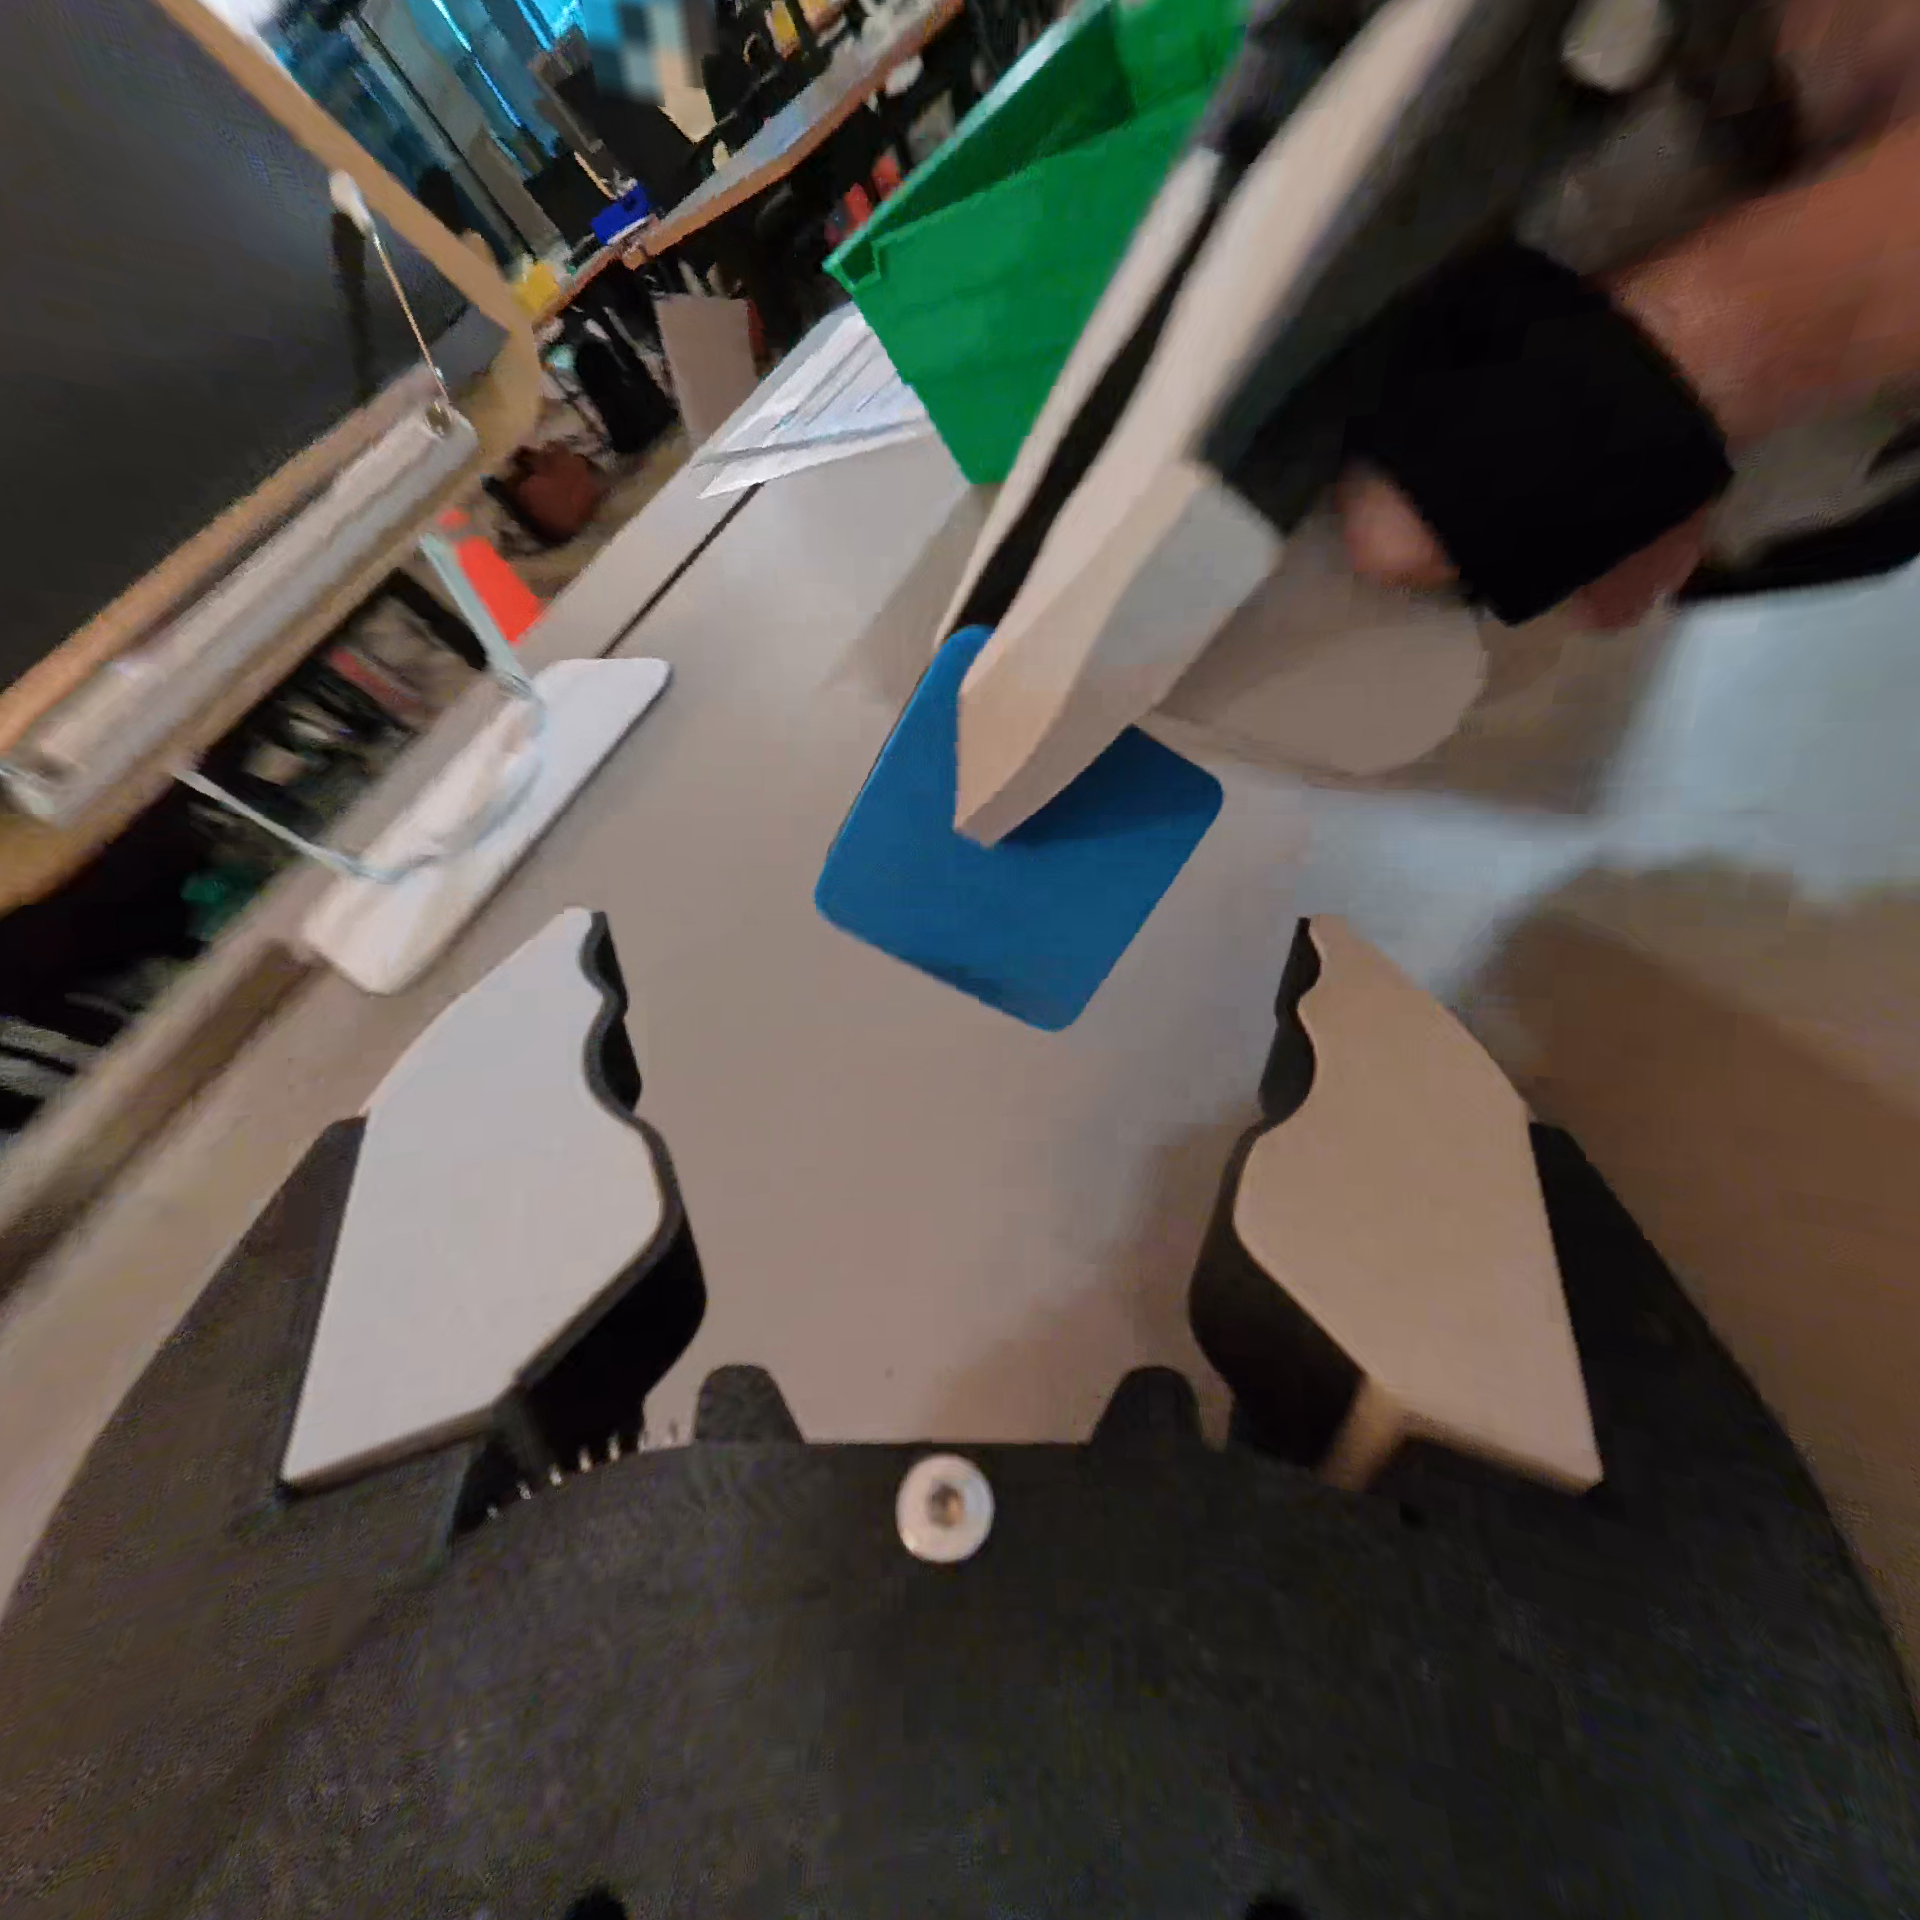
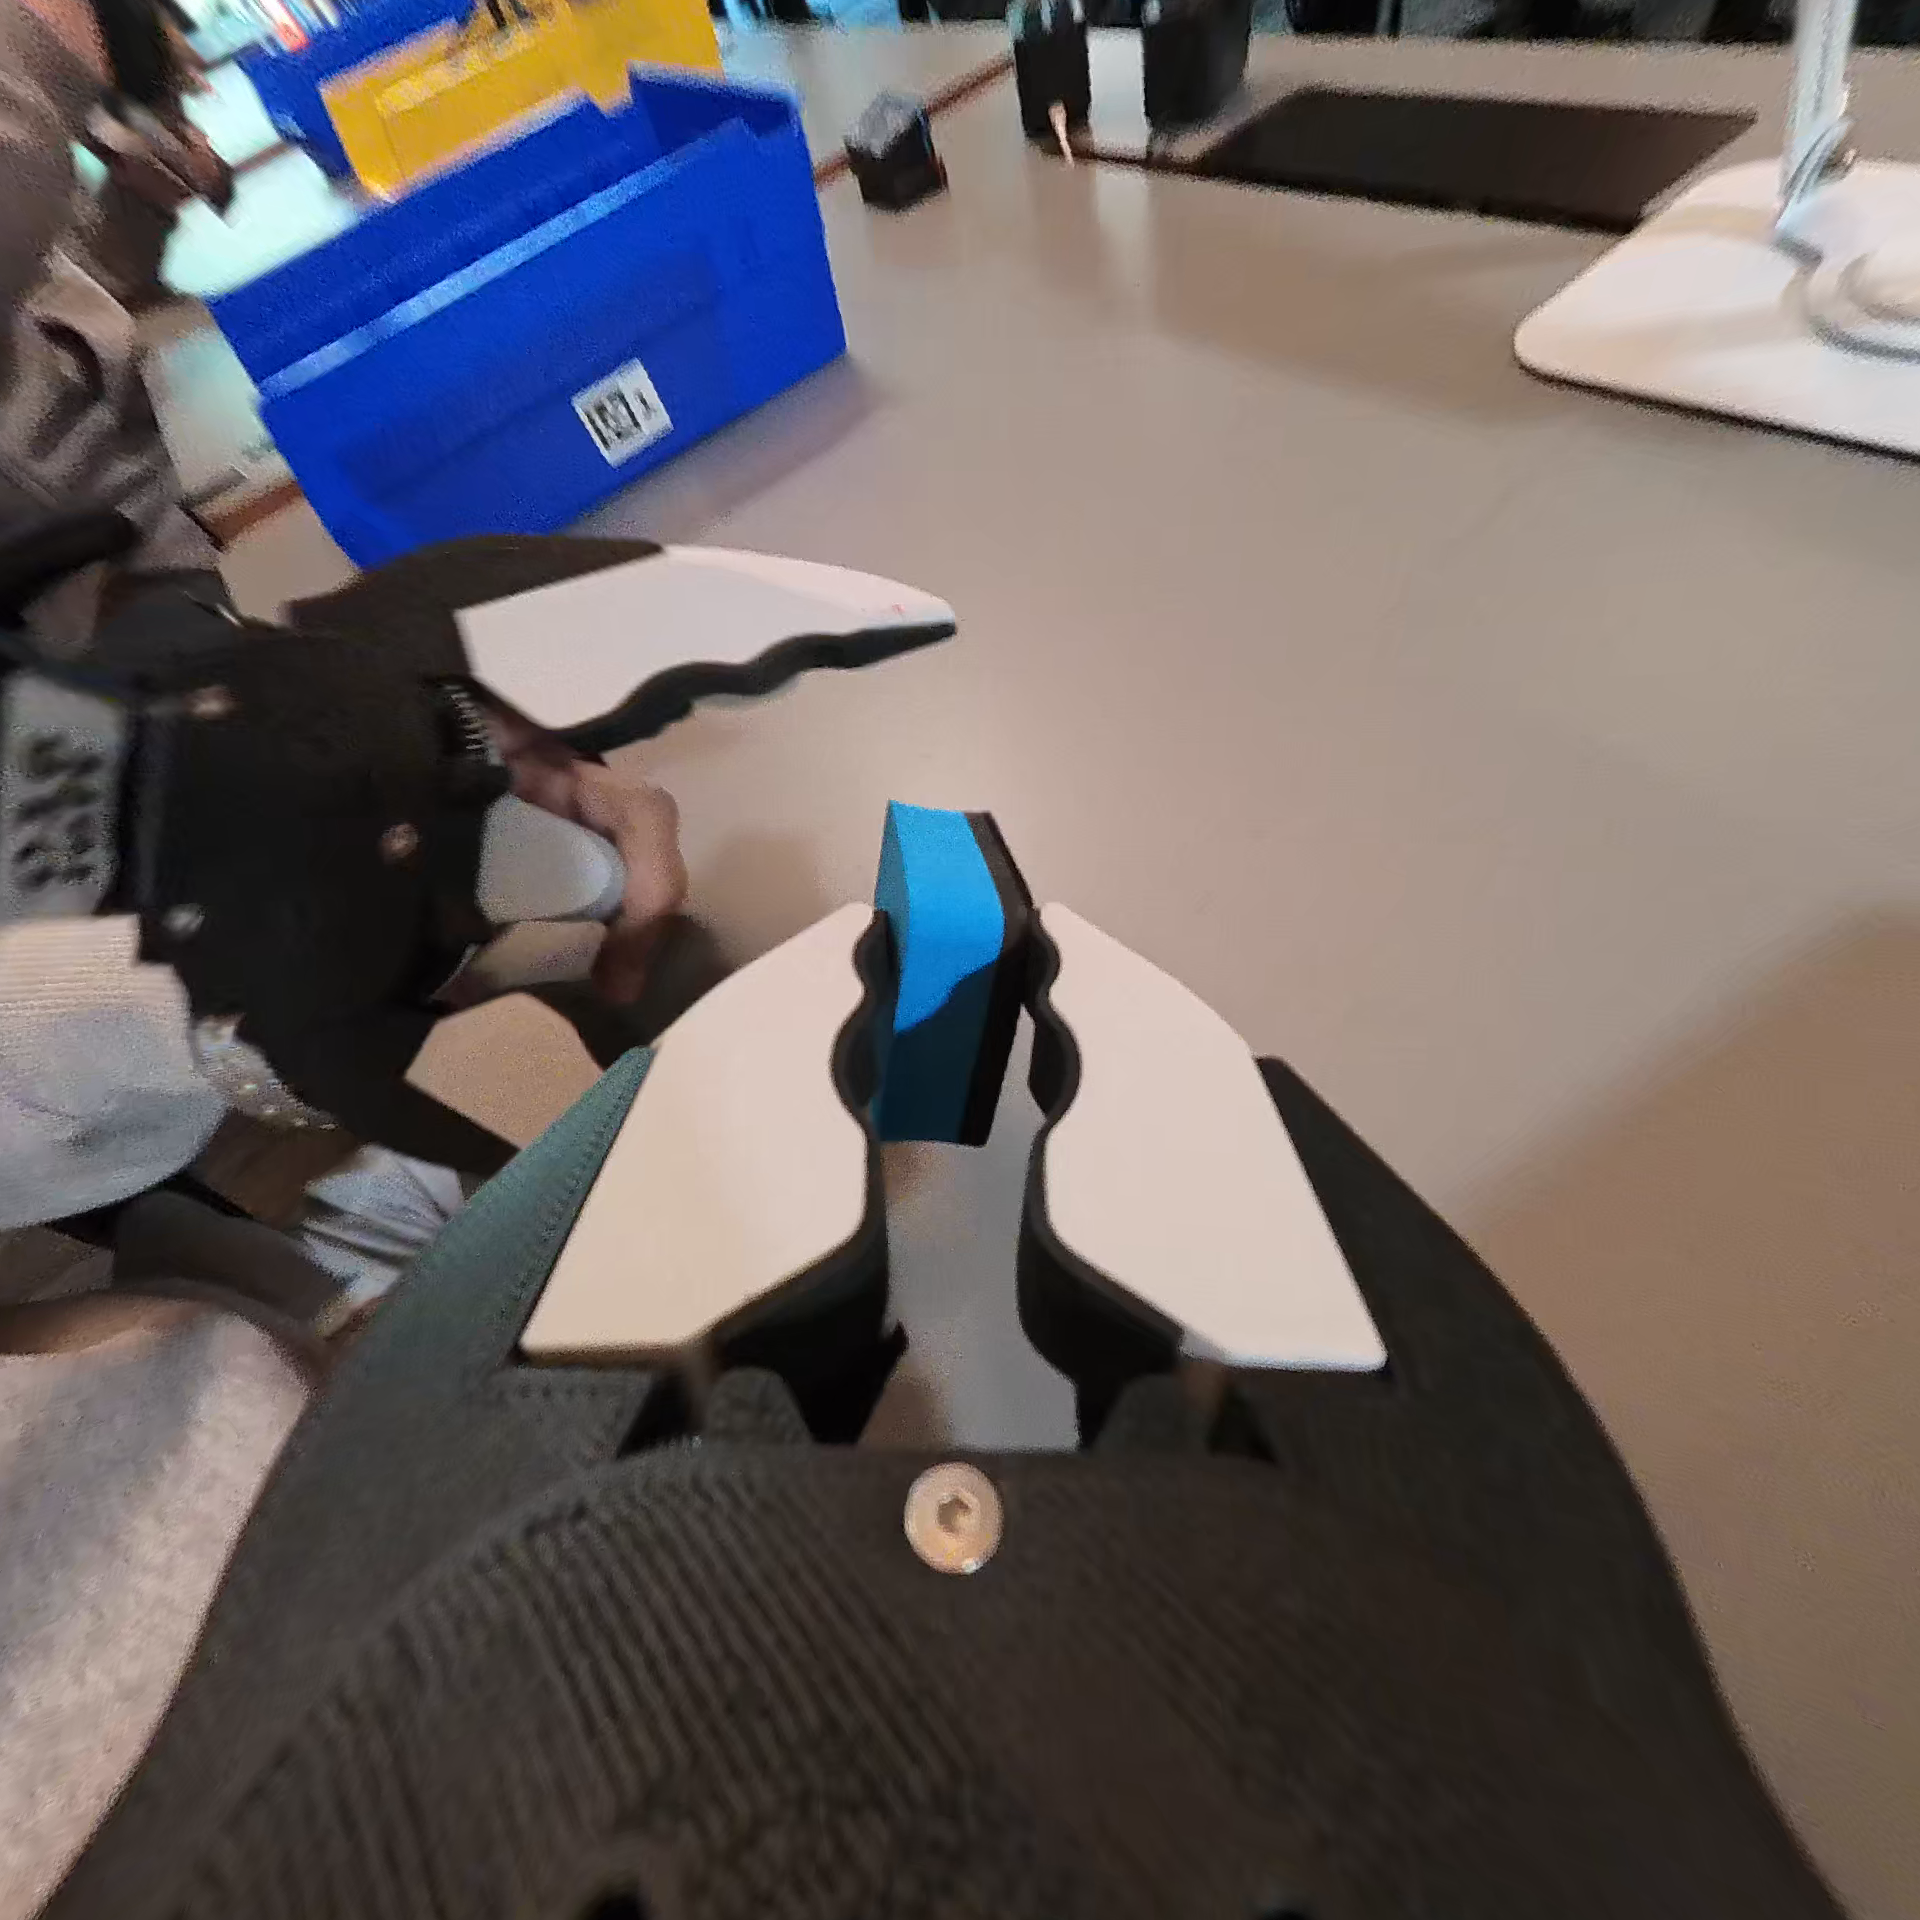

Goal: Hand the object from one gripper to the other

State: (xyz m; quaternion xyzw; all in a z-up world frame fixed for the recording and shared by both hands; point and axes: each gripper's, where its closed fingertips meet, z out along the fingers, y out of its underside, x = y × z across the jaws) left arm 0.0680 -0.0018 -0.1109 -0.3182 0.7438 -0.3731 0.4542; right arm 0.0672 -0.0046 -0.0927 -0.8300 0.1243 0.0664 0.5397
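1. My left gripper (image 1: pixel 951 935) has its jaws spread wide with nothing between them; it hangs over the bare middle of the tabletop (image 1: pixel 831 1247), aimed at the pad, near it but not touching.
2. The object is a blue pad with a black backing layer (image 2: pixel 940 987), square with rounded corners (image 1: pixel 1013 899). It is off the table, pinched across its thickness by my right gripper (image 2: pixel 951 935), jaws drawn narrow on one corner.
3. I judge it light and somewhat soft, like foam: it should compress rather than slip, and looks hardly fragile.
4. The lower, free corner facing my left jaws is where I would take hold, on the two flat faces, well clear of the right fingertips (image 1: pixel 997 790).
5. A green bin (image 1: pixel 997 312) sits toward the far edge.
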